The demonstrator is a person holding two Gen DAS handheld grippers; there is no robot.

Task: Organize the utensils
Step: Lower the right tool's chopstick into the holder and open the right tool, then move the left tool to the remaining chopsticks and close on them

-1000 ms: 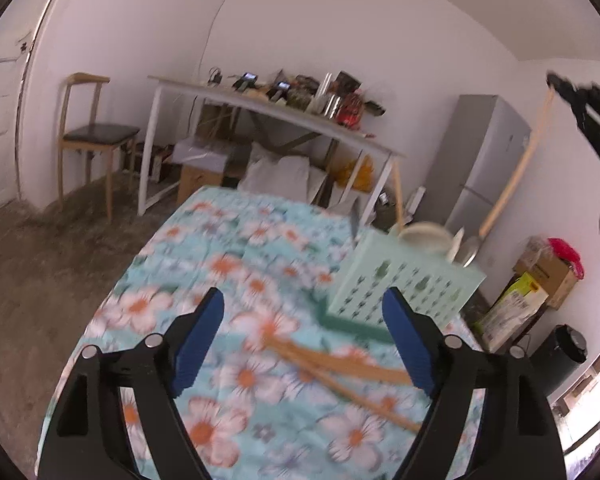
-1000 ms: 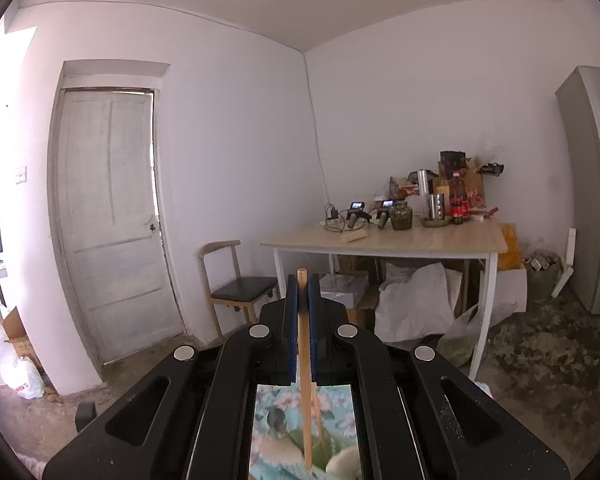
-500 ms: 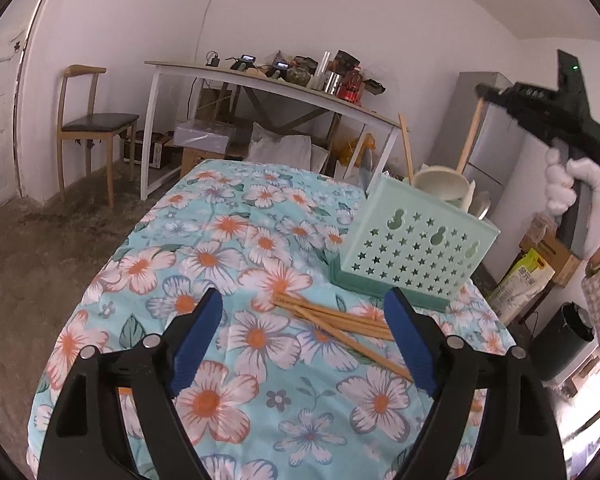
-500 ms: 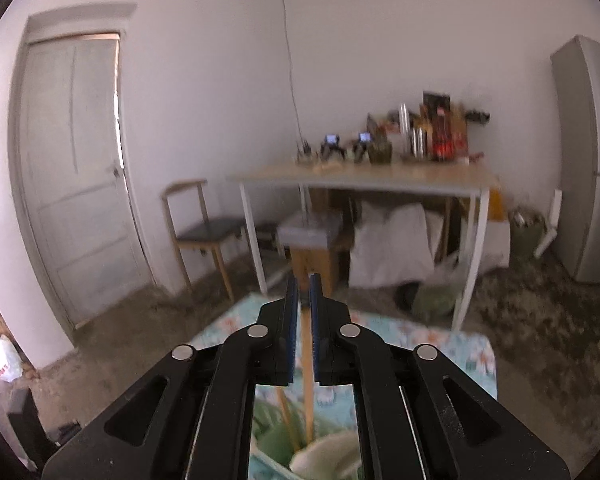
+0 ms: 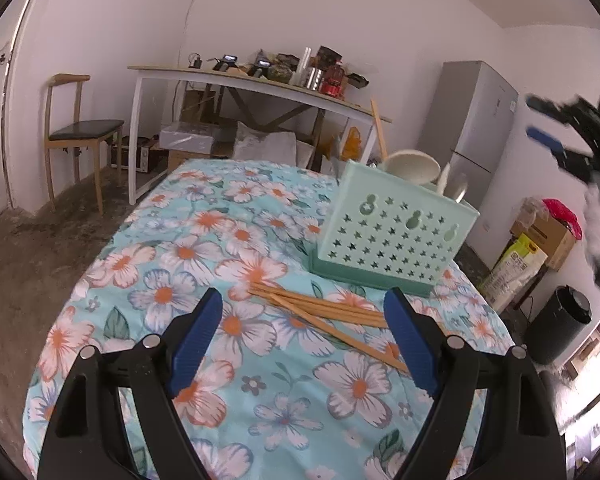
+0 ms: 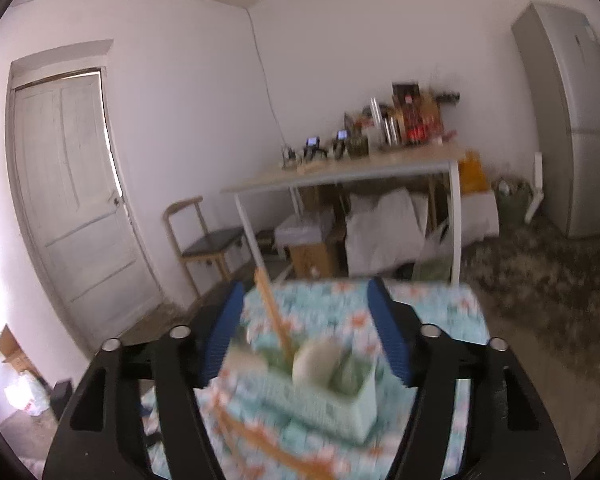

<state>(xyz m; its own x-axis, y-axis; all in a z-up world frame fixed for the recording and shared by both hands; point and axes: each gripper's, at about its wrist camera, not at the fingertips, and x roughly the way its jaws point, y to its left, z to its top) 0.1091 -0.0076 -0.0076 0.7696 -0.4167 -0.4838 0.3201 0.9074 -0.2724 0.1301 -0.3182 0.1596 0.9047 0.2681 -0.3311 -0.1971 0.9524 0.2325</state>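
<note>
Standing in the basket (image 6: 320,404), the chopstick (image 6: 272,316) is released between the right tool's (image 6: 306,336) just-opened jaws.

Loose chopsticks (image 5: 328,312) beside mint basket (image 5: 392,240)

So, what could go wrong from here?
1. The chopstick in the basket leans steeply over the rim; the right gripper, jaws just opened, is close above and could knock it out.
2. The loose chopsticks cross each other between the left gripper fingers, so closing may catch several or only one.
3. The basket looks light and may slide on the tablecloth if bumped.
</note>
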